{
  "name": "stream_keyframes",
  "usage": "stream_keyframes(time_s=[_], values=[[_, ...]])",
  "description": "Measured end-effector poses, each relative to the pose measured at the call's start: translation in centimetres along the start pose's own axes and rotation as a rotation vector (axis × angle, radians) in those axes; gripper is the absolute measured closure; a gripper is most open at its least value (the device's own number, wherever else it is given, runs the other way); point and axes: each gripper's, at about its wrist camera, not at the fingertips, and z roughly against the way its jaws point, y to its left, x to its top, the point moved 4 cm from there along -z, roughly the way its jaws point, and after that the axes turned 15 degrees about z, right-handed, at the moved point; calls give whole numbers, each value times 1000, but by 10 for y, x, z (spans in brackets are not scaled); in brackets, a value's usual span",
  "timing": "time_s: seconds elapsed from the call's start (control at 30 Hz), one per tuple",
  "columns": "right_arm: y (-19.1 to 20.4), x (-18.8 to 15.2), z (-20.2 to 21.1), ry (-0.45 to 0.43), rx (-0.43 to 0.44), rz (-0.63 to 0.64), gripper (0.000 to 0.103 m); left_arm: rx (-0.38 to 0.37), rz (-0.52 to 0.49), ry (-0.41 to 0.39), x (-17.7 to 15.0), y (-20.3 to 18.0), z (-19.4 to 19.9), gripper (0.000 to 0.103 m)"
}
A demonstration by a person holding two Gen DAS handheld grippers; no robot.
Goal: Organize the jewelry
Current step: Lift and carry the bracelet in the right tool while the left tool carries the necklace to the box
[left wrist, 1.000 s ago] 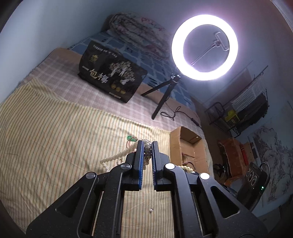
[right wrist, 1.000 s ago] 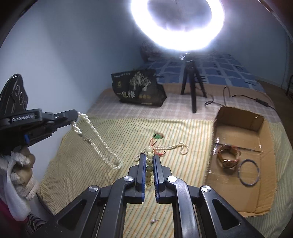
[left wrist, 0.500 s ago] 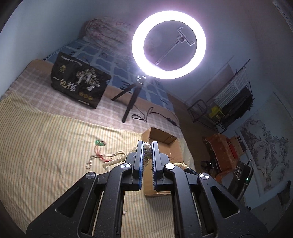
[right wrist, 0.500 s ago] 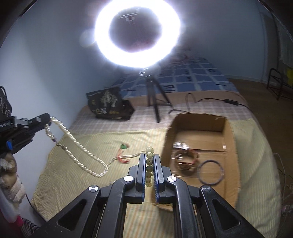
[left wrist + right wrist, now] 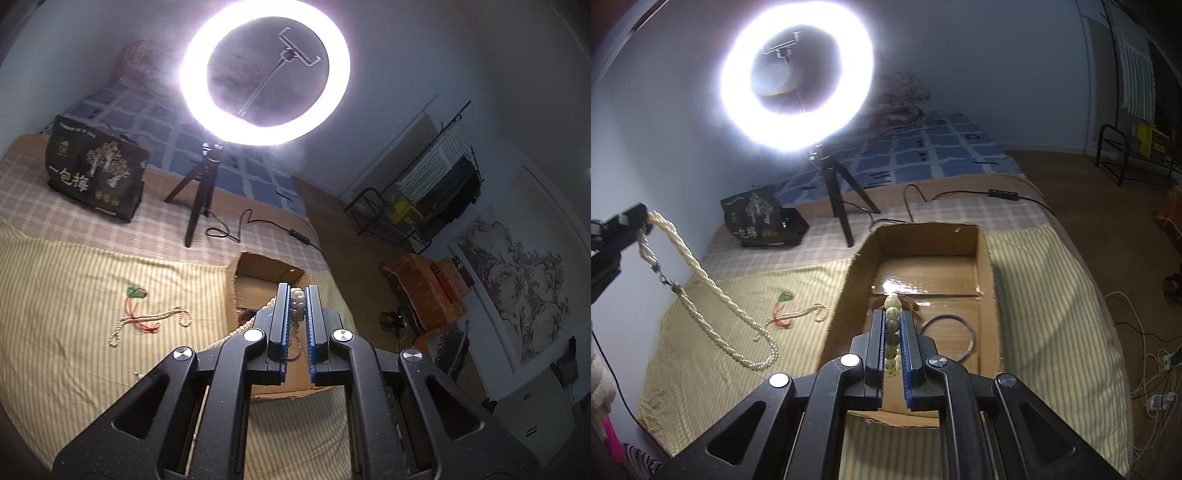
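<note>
Right wrist: my right gripper clamps bead bracelet above box; left gripper clamps pearl rope; bangle boxed, necklace left.

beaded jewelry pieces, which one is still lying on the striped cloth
The thin cream bead strand with red cord and green pendant. The twisted pearl rope hangs from the left gripper; the large-bead bracelet is in the right gripper.
</note>
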Motion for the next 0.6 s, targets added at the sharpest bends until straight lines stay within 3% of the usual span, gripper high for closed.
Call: stream_keyframes(time_s=[0.3, 0.6], values=[[-18, -13, -5, 34, -29, -12, 98, -58, -26, 52, -19, -33, -28, 98], [-35, -25, -10, 70, -36, -30, 98, -39, -41, 104, -34, -40, -64, 97]])
